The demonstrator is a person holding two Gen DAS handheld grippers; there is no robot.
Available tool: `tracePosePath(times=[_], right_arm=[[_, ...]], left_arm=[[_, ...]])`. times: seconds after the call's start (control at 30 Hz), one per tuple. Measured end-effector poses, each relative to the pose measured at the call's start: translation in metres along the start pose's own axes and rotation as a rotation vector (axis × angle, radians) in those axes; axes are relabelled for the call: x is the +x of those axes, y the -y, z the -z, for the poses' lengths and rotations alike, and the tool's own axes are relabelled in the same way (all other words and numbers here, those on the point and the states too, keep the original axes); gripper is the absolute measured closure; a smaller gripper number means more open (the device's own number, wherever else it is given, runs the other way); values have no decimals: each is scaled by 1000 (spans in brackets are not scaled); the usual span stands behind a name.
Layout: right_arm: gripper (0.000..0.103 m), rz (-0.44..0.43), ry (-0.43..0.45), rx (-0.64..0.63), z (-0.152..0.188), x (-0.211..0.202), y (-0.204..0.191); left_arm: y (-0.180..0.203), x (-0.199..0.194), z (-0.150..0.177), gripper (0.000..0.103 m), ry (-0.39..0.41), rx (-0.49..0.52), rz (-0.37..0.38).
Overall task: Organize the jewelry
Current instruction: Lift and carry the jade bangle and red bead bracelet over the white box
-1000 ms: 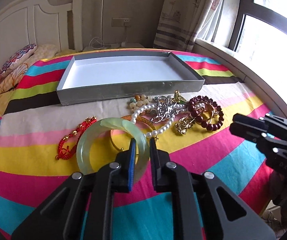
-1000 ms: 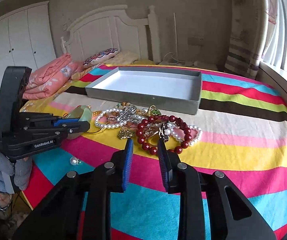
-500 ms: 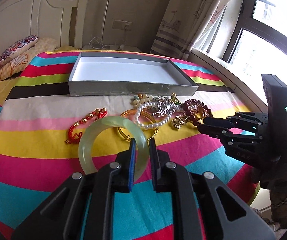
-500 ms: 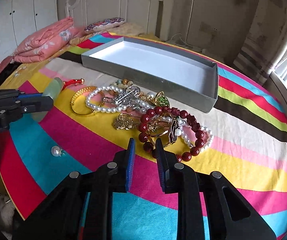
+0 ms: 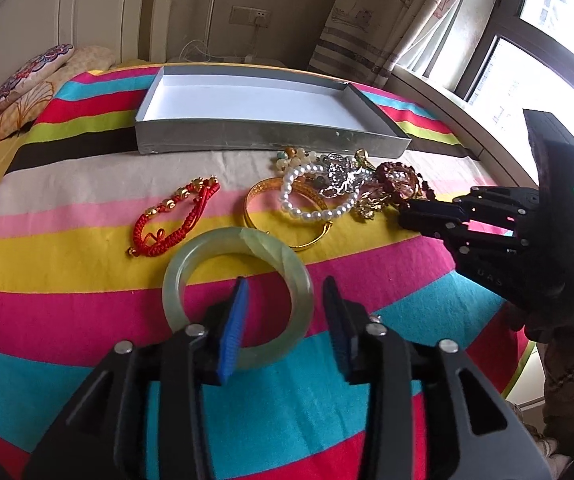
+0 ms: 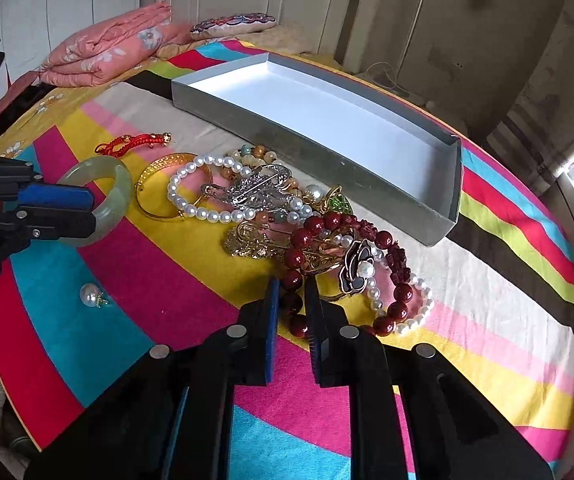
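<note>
- The jade bangle [image 5: 239, 300] lies flat on the striped bedspread [image 5: 67, 240], near the front edge of the bed, with my left gripper [image 5: 285, 326] over it: jaws wide apart, one finger inside the ring and one outside its right arc, gripping nothing.
- My right gripper [image 6: 292, 312] has its jaws narrowed around a red bead of the dark red bead bracelet [image 6: 343, 264]; I cannot tell whether the pads actually pinch it.
- That bracelet sits tangled with a black flower brooch [image 6: 357, 266], a small pearl strand [image 6: 403, 312] and gold pieces, so a lift could drag neighbours up and drop them short of the grey tray [image 6: 367, 188], which holds nothing so far.
- The beads are round and slick; I'd expect one to squirt out of a narrow pinch.
- The bangle is smooth and hard; closing off-centre on its rim could skid it toward the bed edge.
- A loose pearl earring [image 6: 91, 295] near that edge could roll off if the bedspread gets tugged.
- The pearl bracelet [image 5: 315, 192], gold bangle [image 5: 287, 216] and red cord bracelet [image 5: 175, 220] lie between the bangle and the tray, so a low carry could snag them.
</note>
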State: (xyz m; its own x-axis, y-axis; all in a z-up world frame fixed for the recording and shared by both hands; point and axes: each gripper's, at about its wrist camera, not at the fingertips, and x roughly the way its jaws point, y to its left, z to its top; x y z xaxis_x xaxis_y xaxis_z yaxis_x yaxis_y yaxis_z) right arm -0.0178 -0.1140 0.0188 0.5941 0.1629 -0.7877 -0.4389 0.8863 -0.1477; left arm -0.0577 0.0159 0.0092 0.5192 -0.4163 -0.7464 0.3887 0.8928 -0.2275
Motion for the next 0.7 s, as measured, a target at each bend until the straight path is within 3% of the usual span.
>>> tracePosePath(times=[0.17,0.37,0.4,0.43,0.47,0.7], right_arm=[[90,-47,114,111,11,-21,14],[90,-236,296,386,21,-54,61],[90,-261,322,423,23,-58,69],[90,-282,344,457,24,-63,75],[90,-302,369,490,27,-67,82],[90,-353,483,629,44,-88,115]], left_arm=[[6,3,-2,61,-4,19,-4],[17,11,-5,61,-21,40,-5],[19,12,-5,68,-19,51,-21],[23,15,-6,84,-21,65,-53],[25,16,-6,88,-21,78,-86],[26,2,-8,90,48,70,-113]])
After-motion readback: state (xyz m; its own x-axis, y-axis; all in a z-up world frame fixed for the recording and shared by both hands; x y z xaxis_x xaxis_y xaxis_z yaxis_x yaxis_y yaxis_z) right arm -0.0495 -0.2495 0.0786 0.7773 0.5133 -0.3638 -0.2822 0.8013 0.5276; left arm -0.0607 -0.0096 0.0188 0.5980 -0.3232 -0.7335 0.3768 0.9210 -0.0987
